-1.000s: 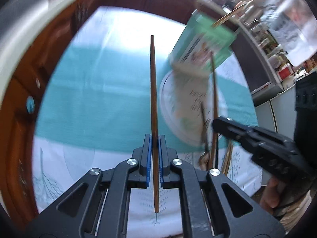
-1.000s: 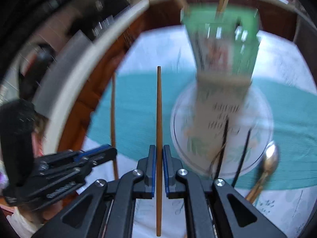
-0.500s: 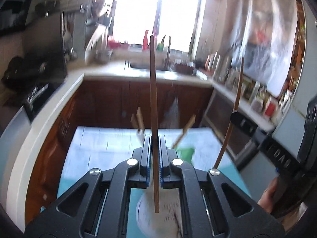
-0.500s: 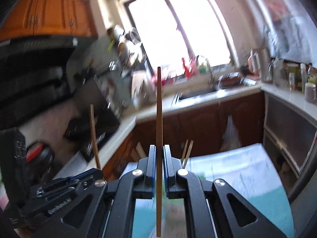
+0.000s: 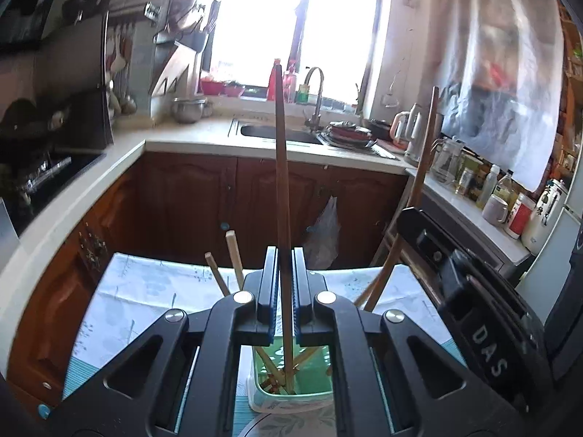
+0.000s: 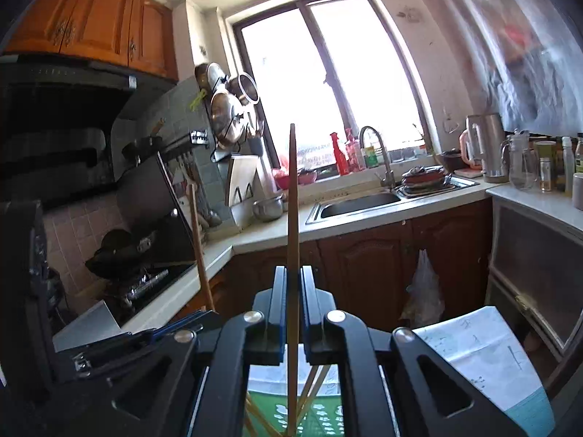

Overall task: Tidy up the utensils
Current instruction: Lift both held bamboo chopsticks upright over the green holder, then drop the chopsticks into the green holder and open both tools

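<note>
Both grippers have swung up from a downward look at the tabletop (image 5: 145,291) to level with the kitchen; a second ago the views faced the cloth and plate, now the window and sink. Landmark: the green holder (image 5: 291,382), standing on the tabletop directly under the grippers.

Left gripper (image 5: 283,291): clenched on a dark chopstick (image 5: 280,182), held upright. Its lower end is now inside the holder's mouth, among sticks already leaning there; earlier it hung over bare cloth.

Right gripper (image 6: 291,309): clenched on a lighter chopstick (image 6: 292,218), also upright, lower end over the holder's opening (image 6: 291,415); whether it touches the bottom, cannot tell.

Judgement: both sticks are lined up over the holder, so insertion is nearly done. Release has not yet happened. Risk: the crossed sticks inside could deflect a tip on the drop.
</note>
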